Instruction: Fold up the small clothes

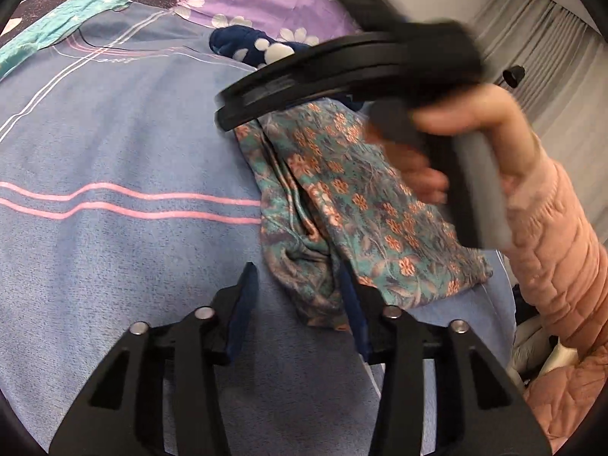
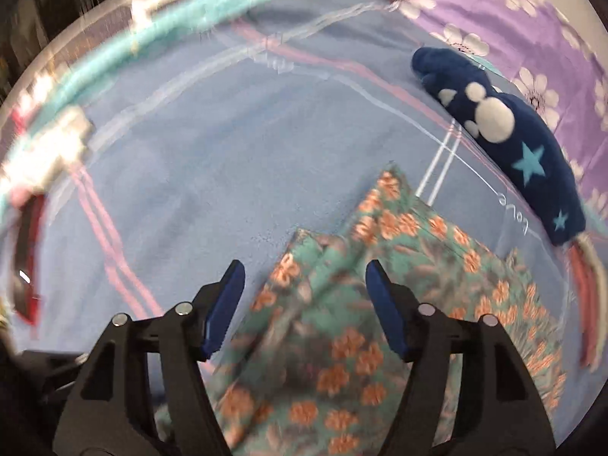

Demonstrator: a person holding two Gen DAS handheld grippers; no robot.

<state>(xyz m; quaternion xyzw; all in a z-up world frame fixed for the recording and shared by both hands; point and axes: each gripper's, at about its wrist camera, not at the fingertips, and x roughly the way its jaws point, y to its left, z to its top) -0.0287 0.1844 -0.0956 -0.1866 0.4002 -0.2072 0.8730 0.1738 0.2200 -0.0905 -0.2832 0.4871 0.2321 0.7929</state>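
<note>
A teal garment with orange flowers (image 1: 349, 205) lies partly folded on the blue bedspread (image 1: 114, 144); it also shows in the right wrist view (image 2: 342, 326). My left gripper (image 1: 298, 285) is open, just above the garment's near corner, with one blue finger (image 1: 243, 304) left of the cloth and the other over it. My right gripper (image 2: 304, 288) is open and hovers over the garment's folded edge, holding nothing. The right gripper's black body and the hand holding it (image 1: 437, 125) cross above the garment in the left wrist view.
A navy plush item with white dots and blue stars (image 2: 505, 133) lies beyond the garment; it also shows in the left wrist view (image 1: 258, 49). Purple flowered bedding (image 2: 532, 38) lies behind it. A teal blanket edge (image 2: 152, 26) runs along the far left. A pink-sleeved arm (image 1: 551, 250) is at the right.
</note>
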